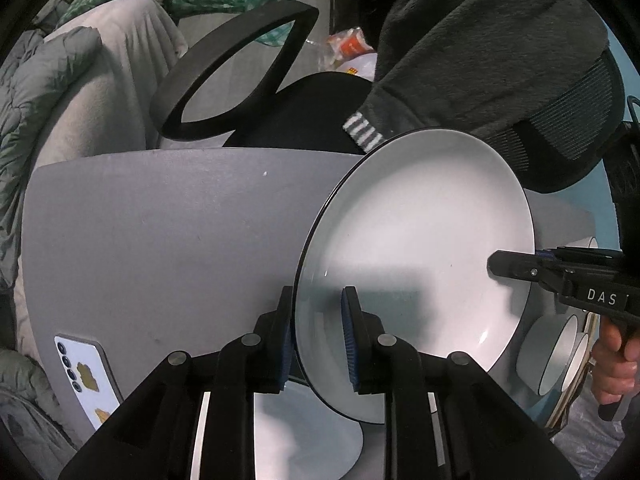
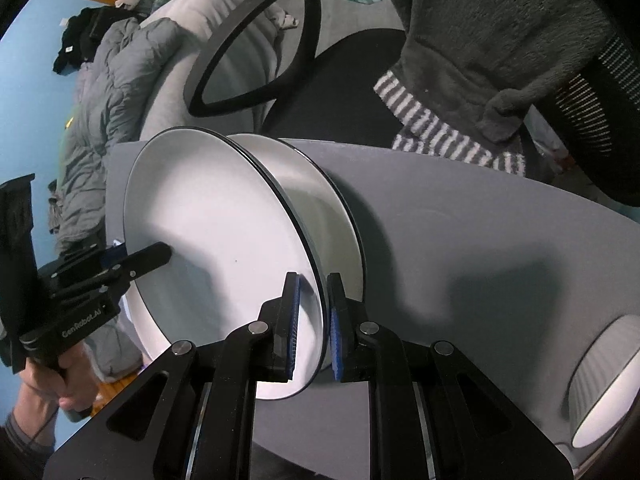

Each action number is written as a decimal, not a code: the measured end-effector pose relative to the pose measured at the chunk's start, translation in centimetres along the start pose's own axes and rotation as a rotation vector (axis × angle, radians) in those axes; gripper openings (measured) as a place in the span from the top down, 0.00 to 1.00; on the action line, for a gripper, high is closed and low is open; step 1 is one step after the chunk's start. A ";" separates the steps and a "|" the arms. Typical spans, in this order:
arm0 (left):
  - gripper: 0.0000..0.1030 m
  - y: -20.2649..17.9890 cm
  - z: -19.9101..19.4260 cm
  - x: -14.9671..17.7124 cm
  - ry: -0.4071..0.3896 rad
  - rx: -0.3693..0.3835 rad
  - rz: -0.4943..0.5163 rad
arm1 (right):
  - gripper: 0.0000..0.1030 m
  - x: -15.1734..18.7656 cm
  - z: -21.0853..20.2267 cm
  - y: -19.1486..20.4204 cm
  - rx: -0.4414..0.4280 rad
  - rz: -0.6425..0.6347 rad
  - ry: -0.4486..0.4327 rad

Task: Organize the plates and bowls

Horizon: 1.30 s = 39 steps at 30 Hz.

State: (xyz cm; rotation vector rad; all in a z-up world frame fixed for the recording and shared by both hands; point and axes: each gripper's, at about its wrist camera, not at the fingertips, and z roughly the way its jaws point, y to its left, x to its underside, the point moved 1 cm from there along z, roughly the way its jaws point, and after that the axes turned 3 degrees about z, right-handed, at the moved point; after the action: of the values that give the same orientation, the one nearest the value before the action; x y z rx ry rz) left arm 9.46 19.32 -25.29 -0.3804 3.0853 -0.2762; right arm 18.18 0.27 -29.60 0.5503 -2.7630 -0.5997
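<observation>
Claws first: the left claw [image 1: 318, 338] pinches the rim of a white plate [image 1: 416, 248], and the right claw [image 2: 312, 326] is clamped on the opposite rim of that same plate [image 2: 216, 232]. It's glossy white with a thin dark edge, held tilted above the grey desk [image 1: 160, 240]. Just behind it in the right wrist view, a second white plate [image 2: 316, 196] shows. Near the desk's right edge lies a ribbed white bowl [image 2: 604, 376]. A phone [image 1: 86, 376] rests by the left edge.
</observation>
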 end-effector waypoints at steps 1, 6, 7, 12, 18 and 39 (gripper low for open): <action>0.80 0.1 0.2 -0.1 0.004 -0.002 -0.001 | 0.86 -0.1 0.1 0.0 0.002 0.001 0.002; 0.79 0.5 0.7 -0.3 0.022 0.003 -0.005 | 0.86 -0.4 0.8 0.2 0.017 0.010 0.018; 0.79 0.4 0.7 -0.3 0.022 0.002 -0.003 | 0.86 -0.5 1.0 0.2 0.030 0.010 0.020; 0.79 0.2 0.8 -0.3 0.019 -0.001 0.014 | 0.83 -0.7 1.3 0.2 0.052 0.016 0.039; 0.79 -0.5 1.1 -0.1 0.014 -0.016 0.043 | 0.70 -1.2 0.8 0.7 0.094 0.019 0.057; 0.75 -0.8 -1.2 2.2 -0.035 -0.046 0.037 | 0.63 0.6 -0.2 2.2 0.249 0.012 0.032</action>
State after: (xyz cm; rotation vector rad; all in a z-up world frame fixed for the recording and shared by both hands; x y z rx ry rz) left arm 7.42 18.24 -23.98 -0.3253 3.0649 -0.1959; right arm 17.02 1.79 -28.34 0.5893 -2.8265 -0.2417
